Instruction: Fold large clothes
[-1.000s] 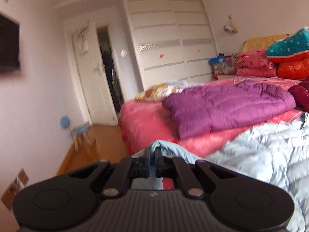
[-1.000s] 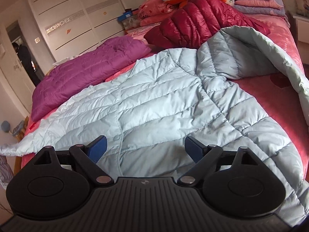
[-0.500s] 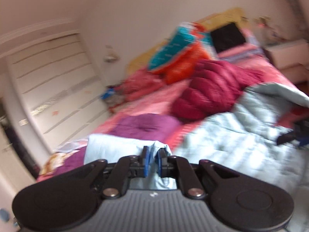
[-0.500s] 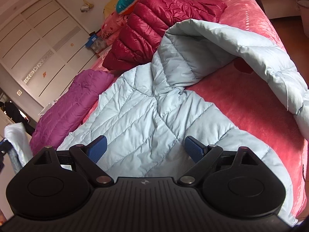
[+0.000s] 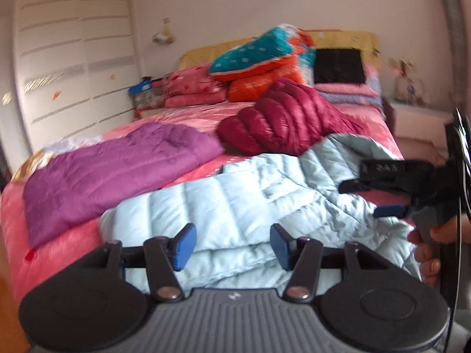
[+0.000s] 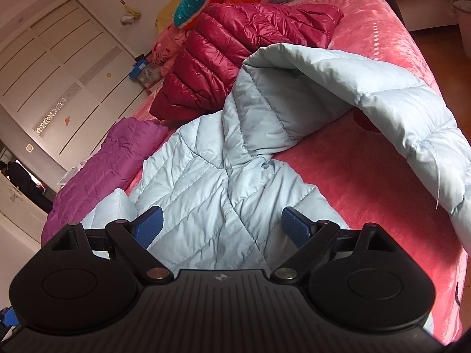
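Pale blue jacket [image 5: 241, 206] on bed below left tool [image 5: 230, 242], just opened, apparently empty; right tool [image 6: 221, 225] spread wide, empty.

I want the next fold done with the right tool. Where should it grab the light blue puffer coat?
Probably the raised flap of the light blue puffer coat, at its free edge, coming from the bed's right side. That part arches clear of the pink bedspread, so the right tool, now open, could close around it.
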Demonstrator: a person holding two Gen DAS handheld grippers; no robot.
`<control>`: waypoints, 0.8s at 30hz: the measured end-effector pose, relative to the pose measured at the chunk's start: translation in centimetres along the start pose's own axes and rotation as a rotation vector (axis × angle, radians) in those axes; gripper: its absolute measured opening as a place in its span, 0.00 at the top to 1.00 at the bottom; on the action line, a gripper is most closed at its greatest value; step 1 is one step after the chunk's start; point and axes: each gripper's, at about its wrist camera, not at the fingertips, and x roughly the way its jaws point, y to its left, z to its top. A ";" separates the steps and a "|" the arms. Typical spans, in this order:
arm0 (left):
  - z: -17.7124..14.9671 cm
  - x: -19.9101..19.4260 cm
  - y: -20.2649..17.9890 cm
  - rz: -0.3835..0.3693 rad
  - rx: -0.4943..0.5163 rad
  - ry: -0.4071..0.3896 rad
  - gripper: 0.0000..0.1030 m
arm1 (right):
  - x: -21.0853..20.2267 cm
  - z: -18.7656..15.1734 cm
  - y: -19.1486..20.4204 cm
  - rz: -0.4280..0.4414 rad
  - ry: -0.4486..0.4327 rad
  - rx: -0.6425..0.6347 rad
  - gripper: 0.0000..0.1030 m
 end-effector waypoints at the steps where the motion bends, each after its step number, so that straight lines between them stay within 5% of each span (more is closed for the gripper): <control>1: 0.3 0.6 1.0 0.029 -0.058 0.012 0.45 | 0.2 0.1 0.0 0.004 0.000 0.001 0.00; 6: 0.6 3.2 7.1 0.160 -0.314 0.068 0.47 | 0.8 0.3 0.7 0.037 0.002 -0.015 0.00; 12: 0.2 8.3 10.4 0.141 -0.534 0.148 0.47 | 1.8 0.0 2.5 0.060 0.015 -0.099 0.00; 14: -0.2 9.0 10.7 0.142 -0.578 0.180 0.57 | 2.1 0.0 2.8 0.062 0.018 -0.123 0.00; 19: 0.8 9.0 9.3 0.122 -0.550 0.129 0.68 | 2.9 0.3 2.7 0.053 0.024 -0.126 0.00; 24: 3.2 9.9 5.8 -0.042 -0.471 0.086 0.69 | 3.2 0.8 2.1 0.058 0.023 -0.068 0.00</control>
